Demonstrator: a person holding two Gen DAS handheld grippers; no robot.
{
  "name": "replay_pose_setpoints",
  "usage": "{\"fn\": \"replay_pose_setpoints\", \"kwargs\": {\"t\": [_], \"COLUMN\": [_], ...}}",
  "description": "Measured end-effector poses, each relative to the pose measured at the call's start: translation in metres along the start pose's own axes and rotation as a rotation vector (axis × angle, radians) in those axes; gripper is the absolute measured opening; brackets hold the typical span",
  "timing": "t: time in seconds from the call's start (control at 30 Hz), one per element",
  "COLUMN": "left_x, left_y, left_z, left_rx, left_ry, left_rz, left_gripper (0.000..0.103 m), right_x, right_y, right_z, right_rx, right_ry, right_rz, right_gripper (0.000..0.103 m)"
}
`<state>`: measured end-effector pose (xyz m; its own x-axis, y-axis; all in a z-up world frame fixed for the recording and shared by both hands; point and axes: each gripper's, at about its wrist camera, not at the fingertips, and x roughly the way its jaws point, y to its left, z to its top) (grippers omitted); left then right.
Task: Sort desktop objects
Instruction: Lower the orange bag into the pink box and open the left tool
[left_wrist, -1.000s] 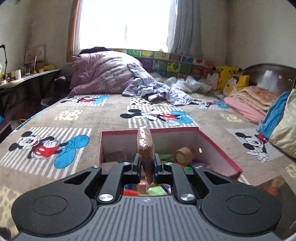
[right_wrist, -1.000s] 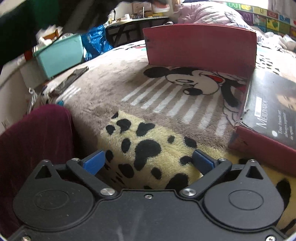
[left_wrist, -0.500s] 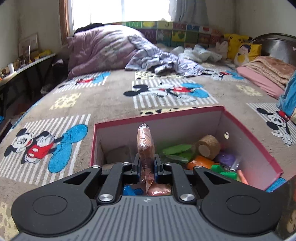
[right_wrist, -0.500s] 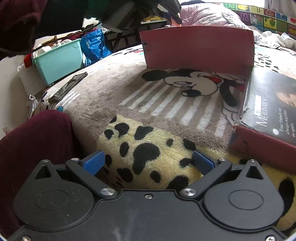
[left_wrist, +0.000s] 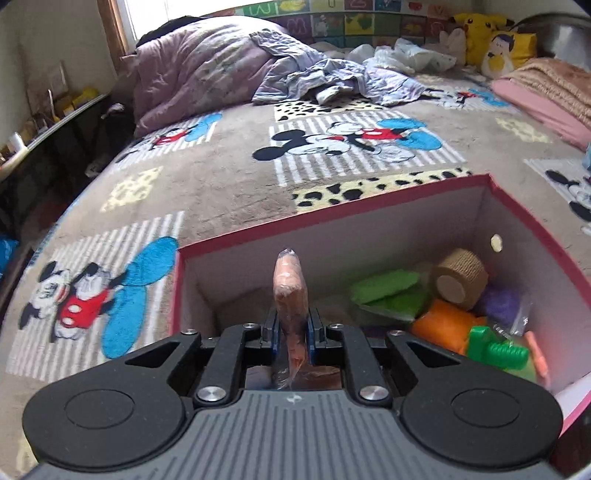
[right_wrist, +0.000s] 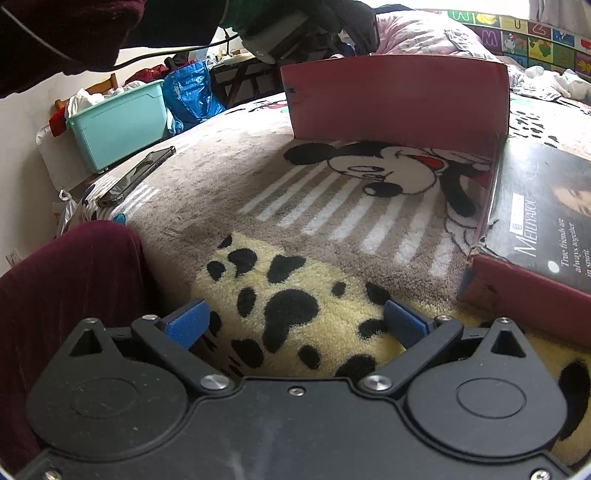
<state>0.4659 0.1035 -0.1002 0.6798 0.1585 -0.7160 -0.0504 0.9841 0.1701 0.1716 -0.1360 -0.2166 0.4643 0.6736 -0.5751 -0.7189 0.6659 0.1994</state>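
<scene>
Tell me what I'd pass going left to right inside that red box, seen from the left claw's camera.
Wrapped brown snack pinched upright in the left claw → green bags → orange bundle → tan tape roll → purple fluff in a clear bag.

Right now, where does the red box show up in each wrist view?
Left wrist view: the red box fills the lower right, open top toward the camera, with the left gripper holding a wrapped orange piece over it.
Right wrist view: its outer red wall stands top centre.
Shared landmark: the Mickey Mouse blanket.
</scene>
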Motion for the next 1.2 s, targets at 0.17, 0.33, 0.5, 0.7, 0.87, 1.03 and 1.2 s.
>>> {"fn": "replay_pose_setpoints", "kwargs": {"t": [0.17,0.33,0.5,0.7,0.87,1.03,1.2], "left_x": [-0.001,-0.007,-0.018,-0.039,-0.058,-0.071,-0.085], "left_y": [0.002,0.004,0.008,0.006,0.001,-0.004,-0.009], "left_z": [0.0,-0.003,-0.011,-0.021,-0.021,-0.022,-0.023], "left_rx": [-0.01,-0.033,-0.077,-0.104,-0.086,-0.081,-0.079], "left_ry": [-0.014,-0.014,-0.02,-0.045,-0.064,-0.06,-0.057], "left_rz": [-0.017,-0.049,-0.084,-0.095,-0.071,-0.053,-0.04], "left_gripper": [0.014,0.014,0.015,0.071,0.071,0.071,0.071], "right_x": [0.0,-0.001,-0.001,-0.003,-0.006,-0.009,-0.011], "right_y": [0.001,-0.001,-0.003,-0.007,-0.018,-0.03,-0.042], "right_z": [0.0,0.001,0.001,0.001,0.003,0.005,0.003], "right_rx": [-0.003,0.012,0.026,0.056,0.125,0.203,0.297], "right_ry": [-0.002,-0.004,-0.007,-0.013,-0.023,-0.024,-0.039], "right_rz": [-0.001,0.007,0.014,0.033,0.076,0.129,0.183], "right_gripper": [0.102,0.102,0.102,0.102,0.102,0.102,0.102]}}
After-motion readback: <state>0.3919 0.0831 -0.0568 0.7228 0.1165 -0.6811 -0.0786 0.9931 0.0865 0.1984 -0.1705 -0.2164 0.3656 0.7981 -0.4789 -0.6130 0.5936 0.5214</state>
